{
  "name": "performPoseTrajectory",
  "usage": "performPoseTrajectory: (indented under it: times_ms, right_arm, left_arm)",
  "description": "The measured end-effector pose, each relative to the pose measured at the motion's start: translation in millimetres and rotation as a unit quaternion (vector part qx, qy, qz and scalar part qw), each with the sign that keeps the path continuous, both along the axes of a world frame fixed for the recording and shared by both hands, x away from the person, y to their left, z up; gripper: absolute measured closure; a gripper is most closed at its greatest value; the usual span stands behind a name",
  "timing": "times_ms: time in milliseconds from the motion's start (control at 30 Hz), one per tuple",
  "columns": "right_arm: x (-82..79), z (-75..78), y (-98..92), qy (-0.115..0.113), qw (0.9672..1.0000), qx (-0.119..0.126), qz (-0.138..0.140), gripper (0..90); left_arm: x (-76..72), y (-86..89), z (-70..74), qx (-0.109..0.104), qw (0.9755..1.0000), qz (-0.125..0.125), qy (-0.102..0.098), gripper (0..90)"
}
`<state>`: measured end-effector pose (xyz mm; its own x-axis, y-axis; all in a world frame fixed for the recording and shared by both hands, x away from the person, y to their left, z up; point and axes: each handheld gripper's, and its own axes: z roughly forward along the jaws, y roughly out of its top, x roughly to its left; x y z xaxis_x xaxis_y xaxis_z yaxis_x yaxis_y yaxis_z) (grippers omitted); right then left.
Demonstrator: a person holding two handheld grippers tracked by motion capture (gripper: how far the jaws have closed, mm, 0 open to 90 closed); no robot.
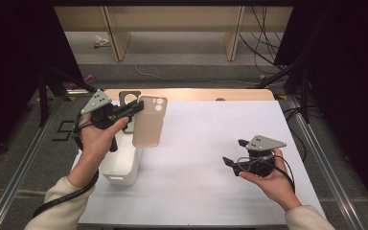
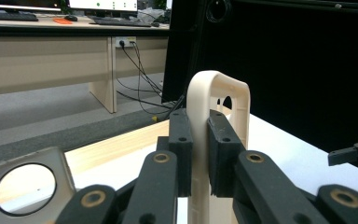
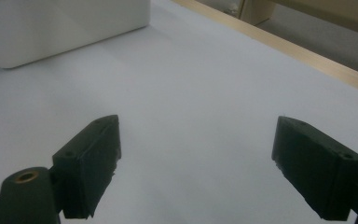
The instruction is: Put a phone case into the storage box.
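Observation:
A beige phone case (image 1: 149,120) with a camera cut-out hangs upright in the air over the table's left side. My left gripper (image 1: 135,108) is shut on its edge; in the left gripper view the case (image 2: 223,107) stands pinched between the two black pads (image 2: 181,140). A white bin (image 1: 122,165) sits on the table just below and in front of the case. My right gripper (image 1: 235,152) is held low over the right part of the white sheet, open, and in the right gripper view its jaws (image 3: 198,168) stand wide apart with nothing between them.
A second, grey phone case (image 1: 128,97) stands behind the beige one, and its grey corner (image 2: 25,186) has a round hole. The white bin's corner (image 3: 60,28) lies ahead of my right gripper. A wooden table edge (image 1: 191,94) borders the white sheet at the back.

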<state>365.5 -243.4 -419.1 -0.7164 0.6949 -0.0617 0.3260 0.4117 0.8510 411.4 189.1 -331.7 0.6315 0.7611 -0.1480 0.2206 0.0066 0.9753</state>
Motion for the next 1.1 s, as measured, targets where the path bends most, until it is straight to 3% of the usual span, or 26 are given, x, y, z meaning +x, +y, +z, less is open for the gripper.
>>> performPoseTrajectory:
  times_ms: [300,1100]
  right_arm:
    - [-1.8,0.6,-6.3,0.0,1.0,0.003,-0.008,16.4]
    - [-3.2,0.2,-14.8,0.005,0.9996,0.017,-0.02,16.4]
  left_arm:
    - [2.5,8.6,1.4,0.005,0.9999,0.012,-0.005,81.6]
    - [13.3,33.0,3.8,-0.007,0.9992,0.037,-0.011,81.5]
